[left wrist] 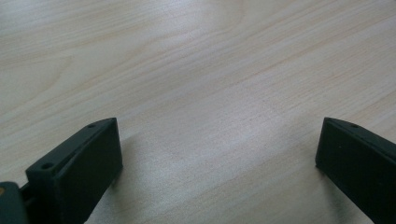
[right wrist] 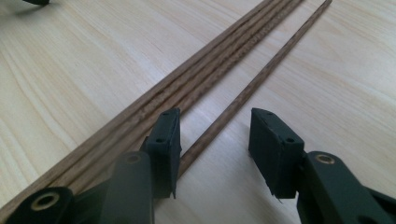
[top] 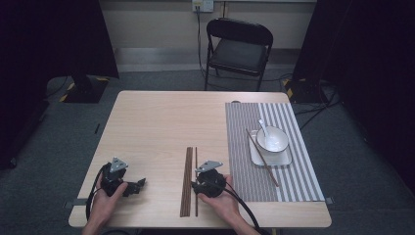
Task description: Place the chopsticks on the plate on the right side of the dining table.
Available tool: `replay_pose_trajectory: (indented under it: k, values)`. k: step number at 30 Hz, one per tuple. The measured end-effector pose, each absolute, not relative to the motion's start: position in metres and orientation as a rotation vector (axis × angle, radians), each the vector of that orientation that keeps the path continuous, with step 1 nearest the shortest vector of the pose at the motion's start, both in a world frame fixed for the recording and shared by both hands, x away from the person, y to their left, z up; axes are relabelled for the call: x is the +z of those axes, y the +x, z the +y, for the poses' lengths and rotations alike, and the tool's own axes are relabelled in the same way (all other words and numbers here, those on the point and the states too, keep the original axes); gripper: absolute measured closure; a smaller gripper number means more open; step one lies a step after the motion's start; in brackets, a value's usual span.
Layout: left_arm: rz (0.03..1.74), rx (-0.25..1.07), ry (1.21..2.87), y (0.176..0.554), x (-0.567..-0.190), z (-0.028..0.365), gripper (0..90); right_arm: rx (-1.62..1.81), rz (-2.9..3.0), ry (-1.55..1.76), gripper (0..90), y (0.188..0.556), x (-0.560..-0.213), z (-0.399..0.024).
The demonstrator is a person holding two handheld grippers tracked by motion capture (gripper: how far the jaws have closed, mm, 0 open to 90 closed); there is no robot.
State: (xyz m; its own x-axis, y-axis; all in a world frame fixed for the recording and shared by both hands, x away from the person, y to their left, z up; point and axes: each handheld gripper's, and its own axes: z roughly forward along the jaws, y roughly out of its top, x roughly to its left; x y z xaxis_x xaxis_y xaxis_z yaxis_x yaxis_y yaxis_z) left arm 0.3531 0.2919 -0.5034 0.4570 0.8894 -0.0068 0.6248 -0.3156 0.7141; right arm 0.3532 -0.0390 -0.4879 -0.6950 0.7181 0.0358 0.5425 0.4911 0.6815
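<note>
Wooden single chopstick (right wrist: 243, 99) lies between the right gripper (right wrist: 215, 140) jaws (parted, not pinching)

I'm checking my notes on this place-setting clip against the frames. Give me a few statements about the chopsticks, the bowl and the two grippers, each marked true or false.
1. The right gripper straddles a single chopstick lying apart from the bundle of chopsticks. True.
2. The right gripper's fingers are clamped on that chopstick. False: both stand off it, with a gap on either side.
3. The left gripper holds a chopstick. False: it is open over bare table.
4. The bowl holds a white spoon. True.
5. One chopstick on the mat lies beside the bowl on the striped mat. True.
</note>
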Motion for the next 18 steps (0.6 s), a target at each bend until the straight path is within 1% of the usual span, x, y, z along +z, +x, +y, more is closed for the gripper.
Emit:
replay_pose_trajectory:
  k: [6,13,18]
  values:
    - [1.258,0.519,2.054,0.353,-0.503,0.292,0.0,0.972,2.461,1.093,58.6,0.352,-0.487,-0.048]
    - [1.258,0.52,2.054,0.353,-0.503,0.292,0.0,0.947,2.429,1.121,68.9,0.353,-0.487,-0.053]
    - [1.258,0.519,2.054,0.353,-0.503,0.292,0.0,0.935,2.394,1.159,72.5,0.359,-0.487,-0.057]
